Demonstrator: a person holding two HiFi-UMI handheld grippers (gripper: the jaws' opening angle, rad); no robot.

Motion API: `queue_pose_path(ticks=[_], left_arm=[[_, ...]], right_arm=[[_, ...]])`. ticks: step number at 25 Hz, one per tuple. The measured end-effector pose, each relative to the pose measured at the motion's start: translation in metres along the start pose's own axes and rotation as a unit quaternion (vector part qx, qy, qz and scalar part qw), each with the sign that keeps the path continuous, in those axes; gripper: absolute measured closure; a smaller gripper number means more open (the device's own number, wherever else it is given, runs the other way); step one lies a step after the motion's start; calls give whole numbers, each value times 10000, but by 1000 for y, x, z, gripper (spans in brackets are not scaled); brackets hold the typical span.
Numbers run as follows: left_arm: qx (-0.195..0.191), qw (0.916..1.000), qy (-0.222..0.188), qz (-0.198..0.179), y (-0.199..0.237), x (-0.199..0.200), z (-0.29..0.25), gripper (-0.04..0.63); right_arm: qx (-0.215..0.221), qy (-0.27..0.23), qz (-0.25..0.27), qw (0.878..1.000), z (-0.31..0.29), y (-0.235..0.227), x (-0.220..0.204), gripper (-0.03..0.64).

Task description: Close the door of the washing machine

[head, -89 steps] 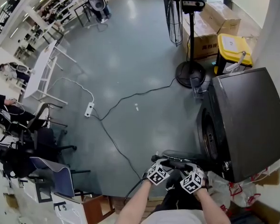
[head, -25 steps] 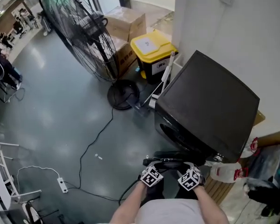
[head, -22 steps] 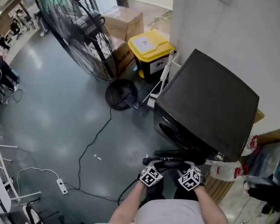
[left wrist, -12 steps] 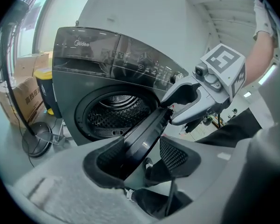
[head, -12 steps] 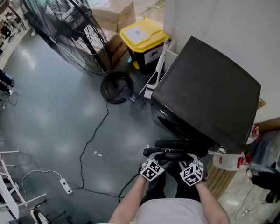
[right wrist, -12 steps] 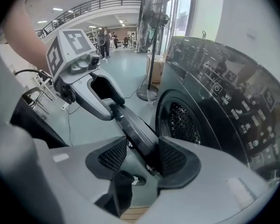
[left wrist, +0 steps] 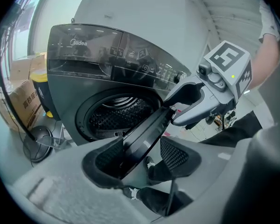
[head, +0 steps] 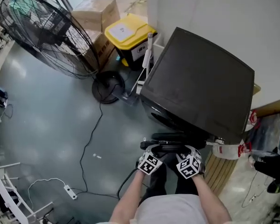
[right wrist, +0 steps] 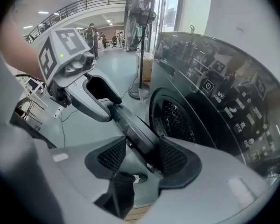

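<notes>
1. Left gripper (left wrist: 140,158): jaws wide apart, astride the rim of the door (left wrist: 147,133). Rim close along the pad at picture left, clear of the other pad, no squeeze to be seen.
2. Door open, swung out from the front of the washing machine (head: 200,92) toward the person and seen edge-on. Long axis slanting from low left to upper right in the left gripper view, inner face turned toward the drum opening (left wrist: 113,118).
3. Right gripper (right wrist: 137,155): jaws wide as well, just been opening, same rim between them and nearest the pad at picture right.
4. Count: two grippers, side by side on one door; one washing machine.
5. Head view, left to right: one floor fan (head: 42,31), two cardboard boxes (head: 95,10), one yellow-lidded bin (head: 126,34), then the machine, back against the white wall (head: 214,17).
</notes>
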State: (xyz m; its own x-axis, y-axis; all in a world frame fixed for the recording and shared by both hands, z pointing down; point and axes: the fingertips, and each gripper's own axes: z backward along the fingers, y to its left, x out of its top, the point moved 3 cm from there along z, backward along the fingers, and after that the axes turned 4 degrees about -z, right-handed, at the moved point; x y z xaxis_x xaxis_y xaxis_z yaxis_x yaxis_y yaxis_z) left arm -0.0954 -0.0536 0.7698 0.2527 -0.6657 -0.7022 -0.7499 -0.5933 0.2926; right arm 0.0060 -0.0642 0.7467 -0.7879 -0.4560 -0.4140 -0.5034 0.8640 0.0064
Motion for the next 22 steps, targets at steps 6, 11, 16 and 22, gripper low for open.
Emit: queue_pose_path(ticks=[6, 11, 16, 22], left_arm=[[220, 9997, 122, 26, 4, 5, 0, 337], [489, 9985, 200, 130, 3, 3, 3, 331], [789, 9961, 108, 383, 6, 0, 1, 321], [1013, 9928, 87, 639, 11, -1, 0, 318]], right_arm=[[-291, 49, -291, 9991, 2, -6, 3, 403], [-300, -294, -1256, 9912, 12, -8, 10, 388], [-374, -627, -1991, 9773, 14, -20, 8, 397], [-194, -756, -2211, 9721, 17, -20, 5, 420]])
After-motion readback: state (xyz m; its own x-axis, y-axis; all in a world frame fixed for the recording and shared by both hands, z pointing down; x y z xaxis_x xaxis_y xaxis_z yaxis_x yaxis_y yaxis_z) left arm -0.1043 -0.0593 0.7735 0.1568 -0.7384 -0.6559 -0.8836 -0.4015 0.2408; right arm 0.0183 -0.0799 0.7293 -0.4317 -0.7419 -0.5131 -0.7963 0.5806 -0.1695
